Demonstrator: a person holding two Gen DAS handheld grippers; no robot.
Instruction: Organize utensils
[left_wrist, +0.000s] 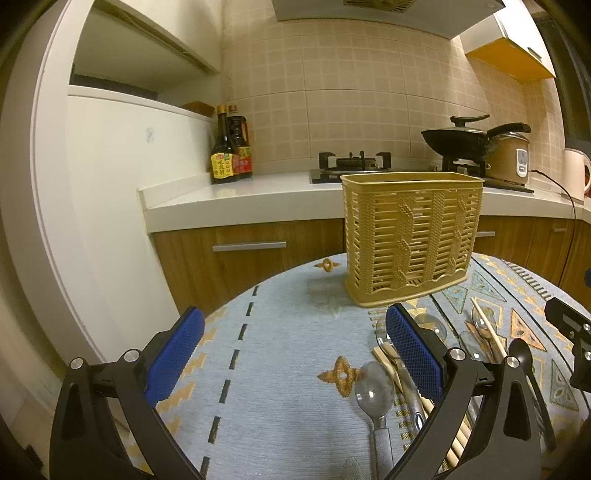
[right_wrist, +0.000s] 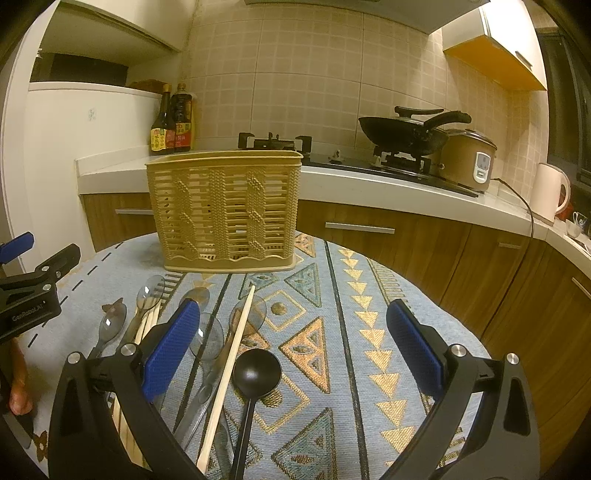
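Progress is judged near zero: nothing is seen standing up out of the holder, all visible utensils are on the cloth.

- Table (right_wrist: 369, 258), covered by a patterned blue cloth, is spread under both grippers.
- Yellow slatted utensil holder (right_wrist: 225, 210) is stood upright on the cloth, straight ahead of the right gripper and ahead-right of the left one, well apart from both. Through the slats nothing is clearly made out inside; the interior cannot be fully checked.
- Left gripper (left_wrist: 295, 350): jaws are spread wide, nothing is held, bare cloth lies between them. The utensil pile is located at and beyond its right finger.
- Right gripper (right_wrist: 293, 343): jaws are spread wide, nothing is held. The pile is located at its left finger and partly between the fingers.
- Loose chopstick (right_wrist: 231, 363) is laid lengthwise, just inside the right gripper's left finger; more chopsticks (right_wrist: 146, 326) are laid further left.
- Black spoon (right_wrist: 256, 371) is laid just beside that chopstick, bowl up, between the fingers.
- Clear plastic spoons (right_wrist: 110, 325) are scattered left of it; exact count cannot be told.

Left to do: every utensil is to be picked and dropped into the holder.
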